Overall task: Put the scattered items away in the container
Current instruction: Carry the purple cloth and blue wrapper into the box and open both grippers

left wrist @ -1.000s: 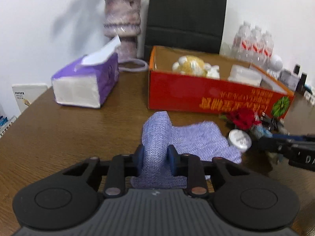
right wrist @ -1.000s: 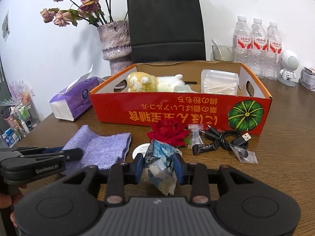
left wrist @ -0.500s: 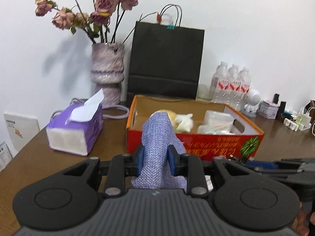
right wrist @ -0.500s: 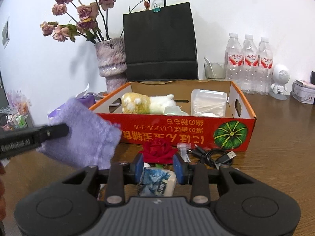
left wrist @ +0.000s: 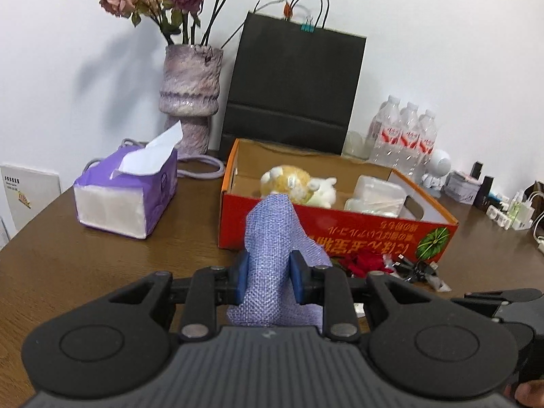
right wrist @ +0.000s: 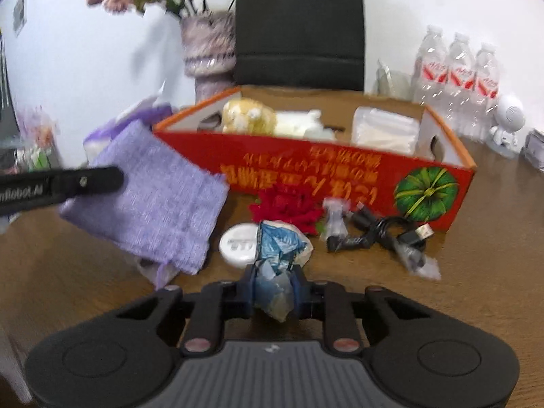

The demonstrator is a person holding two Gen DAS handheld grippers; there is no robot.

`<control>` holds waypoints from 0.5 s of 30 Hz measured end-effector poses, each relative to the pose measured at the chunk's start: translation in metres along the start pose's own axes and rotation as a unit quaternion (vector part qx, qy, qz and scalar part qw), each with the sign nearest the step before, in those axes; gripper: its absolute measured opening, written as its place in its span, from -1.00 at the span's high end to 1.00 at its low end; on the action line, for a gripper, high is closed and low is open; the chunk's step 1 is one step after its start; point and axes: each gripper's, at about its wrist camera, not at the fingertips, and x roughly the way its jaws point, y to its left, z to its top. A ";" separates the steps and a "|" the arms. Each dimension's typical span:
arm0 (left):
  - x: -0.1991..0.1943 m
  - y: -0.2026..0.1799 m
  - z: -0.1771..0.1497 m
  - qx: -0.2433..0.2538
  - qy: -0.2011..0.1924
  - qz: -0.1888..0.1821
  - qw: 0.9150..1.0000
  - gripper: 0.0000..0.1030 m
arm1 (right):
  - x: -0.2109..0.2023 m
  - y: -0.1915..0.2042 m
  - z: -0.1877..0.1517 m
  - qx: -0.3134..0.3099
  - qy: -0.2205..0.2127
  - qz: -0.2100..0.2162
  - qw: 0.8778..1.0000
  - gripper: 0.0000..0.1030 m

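Note:
My left gripper (left wrist: 268,272) is shut on a purple woven cloth (left wrist: 272,234), held off the table just in front of the red cardboard box (left wrist: 357,238); the right wrist view shows the cloth (right wrist: 153,204) hanging left of the box (right wrist: 306,166). My right gripper (right wrist: 273,285) has its jaws closing, and the pads squeeze a crumpled blue-and-white wrapper (right wrist: 280,244) low over the table. Beside the wrapper lie a white round lid (right wrist: 238,243), a red fabric rose (right wrist: 289,204), a black cable (right wrist: 380,234) and small plastic bags. A plush toy (left wrist: 292,183) and a clear plastic tub (left wrist: 377,197) lie inside the box.
A purple tissue box (left wrist: 129,197) stands left of the red box. Behind are a vase of dried roses (left wrist: 192,95), a black paper bag (left wrist: 292,85), water bottles (left wrist: 404,136) and a small white figure (left wrist: 438,166). Chargers and small boxes crowd the far right.
The left gripper has lifted the purple cloth off the table and now holds it before the box. The right gripper's jaws have narrowed around the wrapper.

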 end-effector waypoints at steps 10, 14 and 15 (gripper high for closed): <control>-0.019 -0.030 0.050 0.022 -0.072 -0.039 0.996 0.51 | -0.045 -0.021 0.042 0.020 -0.101 -0.018 0.994 0.62; 0.000 -0.045 0.079 0.008 -0.094 -0.051 0.994 0.51 | -0.042 -0.032 0.077 0.034 -0.129 -0.030 0.991 0.62; 0.008 -0.048 0.084 -0.001 -0.096 -0.054 0.994 0.51 | -0.039 -0.036 0.085 0.042 -0.135 -0.032 0.989 0.62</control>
